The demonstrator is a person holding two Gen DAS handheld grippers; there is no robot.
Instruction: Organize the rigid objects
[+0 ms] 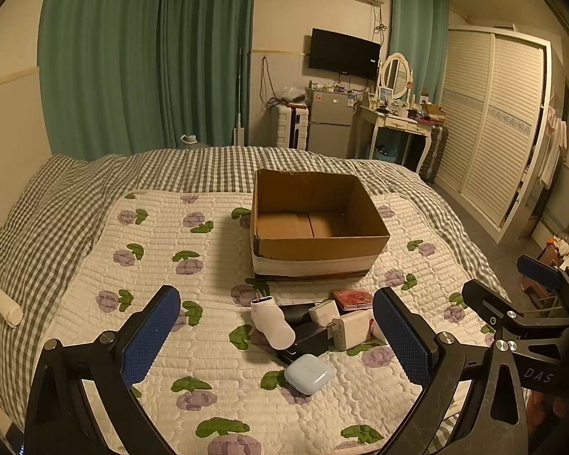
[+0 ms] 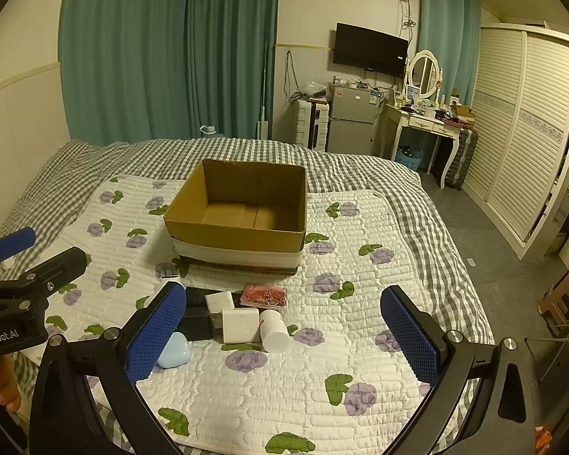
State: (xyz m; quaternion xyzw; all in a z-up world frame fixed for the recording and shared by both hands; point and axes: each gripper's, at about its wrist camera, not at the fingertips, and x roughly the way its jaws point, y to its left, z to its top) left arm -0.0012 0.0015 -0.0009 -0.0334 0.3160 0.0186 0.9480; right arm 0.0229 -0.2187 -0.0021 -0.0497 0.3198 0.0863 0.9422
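An open cardboard box (image 1: 318,254) (image 2: 239,237) stands empty on the flowered quilt. In front of it lies a cluster of small items: a white bottle (image 1: 271,324) (image 2: 273,330), a white charger block (image 1: 351,328) (image 2: 241,324), a smaller white adapter (image 1: 324,311) (image 2: 219,300), black boxes (image 1: 307,341) (image 2: 195,326), a pale blue earbud case (image 1: 308,373) (image 2: 174,350) and a red clip case (image 1: 352,298) (image 2: 263,295). My left gripper (image 1: 277,341) is open above the cluster. My right gripper (image 2: 284,341) is open too, just right of the cluster, holding nothing.
A white tube (image 1: 5,306) lies on the checked bedspread at the far left. Beyond the bed stand a fridge (image 1: 330,121), a dressing table (image 1: 398,121) and a louvred wardrobe (image 1: 500,121). Green curtains (image 1: 148,57) hang behind.
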